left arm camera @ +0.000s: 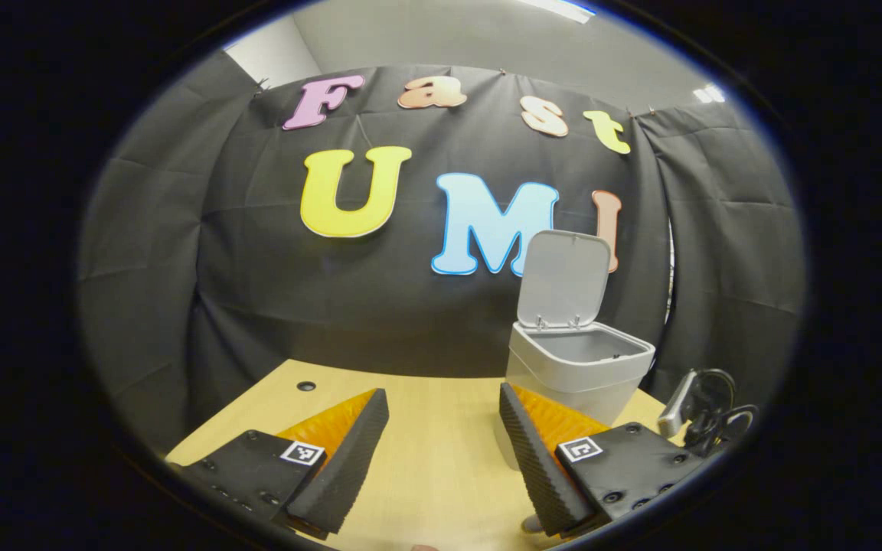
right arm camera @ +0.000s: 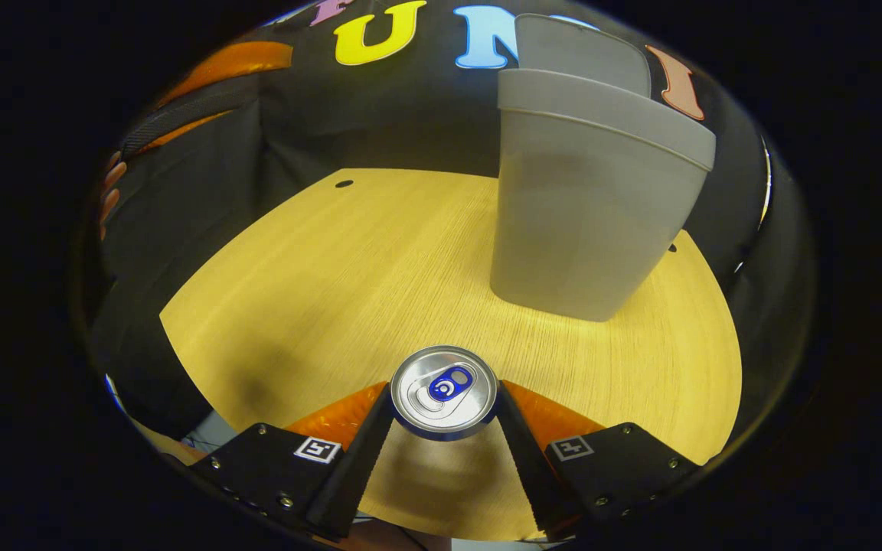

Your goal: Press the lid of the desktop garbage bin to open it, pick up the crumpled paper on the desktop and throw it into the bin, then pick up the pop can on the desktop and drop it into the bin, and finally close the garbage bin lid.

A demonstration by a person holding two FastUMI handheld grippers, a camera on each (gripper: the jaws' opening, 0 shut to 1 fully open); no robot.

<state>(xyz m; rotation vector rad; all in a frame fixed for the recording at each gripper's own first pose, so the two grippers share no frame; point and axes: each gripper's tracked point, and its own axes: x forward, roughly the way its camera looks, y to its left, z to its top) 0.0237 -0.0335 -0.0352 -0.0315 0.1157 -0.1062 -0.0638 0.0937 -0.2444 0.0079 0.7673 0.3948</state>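
Right gripper (right arm camera: 445, 417) closed on pop can (right arm camera: 445, 390), both fingers pressing its sides, near edge of desk (right arm camera: 318, 291), garbage bin (right arm camera: 586, 207) far right with lid (left arm camera: 566, 279) raised, left gripper (left arm camera: 441, 444) wide open, holding nothing

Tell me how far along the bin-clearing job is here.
Done: the grey plastic desktop bin has its hinged lid up, and no crumpled paper lies on the wooden desk. In hand: the right gripper clamps the silver pop can. Left: dropping the can in, closing the lid.
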